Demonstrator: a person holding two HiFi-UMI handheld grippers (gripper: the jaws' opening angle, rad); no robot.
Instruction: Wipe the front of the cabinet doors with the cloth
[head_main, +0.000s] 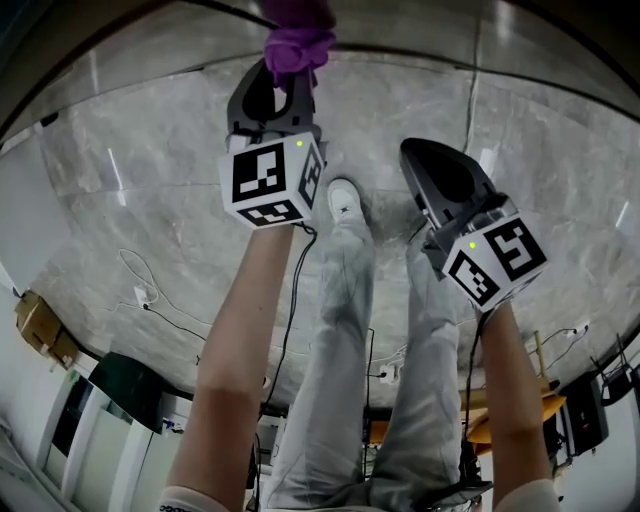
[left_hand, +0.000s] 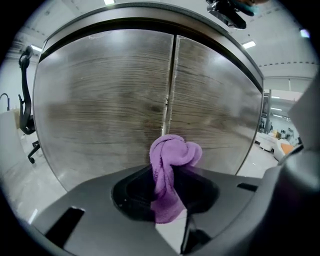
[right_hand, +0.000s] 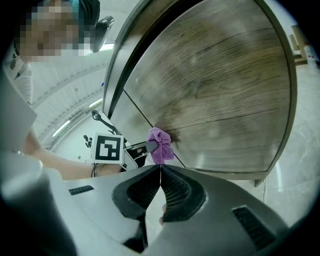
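— Where is the purple cloth (left_hand: 172, 155)?

— It is bunched into a wad and pinched in the left gripper (left_hand: 167, 202), whose jaws are clamped on its lower end. The wad sits at the seam (left_hand: 170, 85) between the two cabinet doors, nearer their bottom edge than the top.

— Is it touching the wood?

— It is right up at it. The right gripper view shows a shadow beside the wad, but I cannot tell whether it presses.

— Is there room to sweep?

— Plenty. The left door (left_hand: 100, 95) and the right door (left_hand: 217, 95) each spread wide from the seam to their outer edges.

— And the right gripper (right_hand: 160, 182)?

— Its jaws are closed together on nothing. It is held off the doors, to the right of the other gripper and above the marbled floor (head_main: 130, 170). In the head view the person's shoe (head_main: 344, 200) stands between the two grippers.
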